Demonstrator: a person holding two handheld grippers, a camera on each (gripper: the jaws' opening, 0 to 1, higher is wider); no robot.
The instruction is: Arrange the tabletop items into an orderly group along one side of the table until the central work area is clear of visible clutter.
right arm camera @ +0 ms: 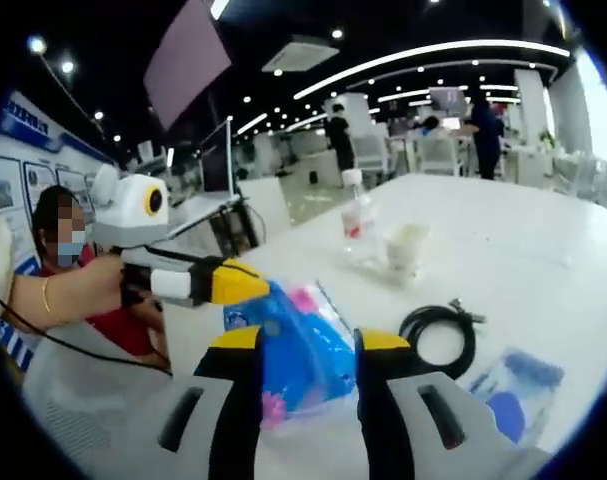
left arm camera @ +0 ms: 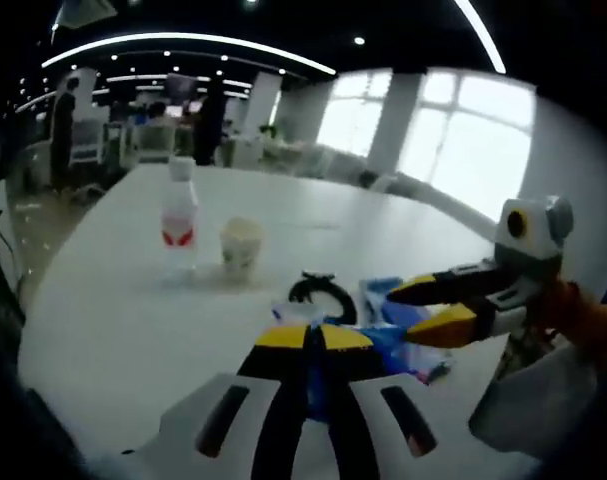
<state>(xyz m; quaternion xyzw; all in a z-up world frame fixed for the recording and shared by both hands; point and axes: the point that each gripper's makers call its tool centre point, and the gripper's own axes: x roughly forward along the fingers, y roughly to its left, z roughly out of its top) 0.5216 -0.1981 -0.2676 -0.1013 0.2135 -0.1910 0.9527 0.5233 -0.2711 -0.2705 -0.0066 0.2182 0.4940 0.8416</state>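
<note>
A: So, where's the blue packet (right arm camera: 288, 360)?
B: On the white worktop (left arm camera: 133, 320), between the right claw (right arm camera: 310, 345)'s parted jaws, not gripped.
A: The left claw (left arm camera: 313, 338)?
B: Jaws nearly together, tips at the packet's edge; whether they pinch it, I cannot tell.
A: The rest?
B: Black cable coil (right arm camera: 440, 338) beside it; bottle (left arm camera: 179, 226) and paper cup (left arm camera: 241, 246) farther off, close together.

Open white tabletop (left arm camera: 113, 330) to one side; obstacles: clear plastic bottle (left arm camera: 179, 222), pale paper cup (left arm camera: 242, 246), coiled black cable (right arm camera: 440, 333), blue plastic packet (right arm camera: 293, 350).
</note>
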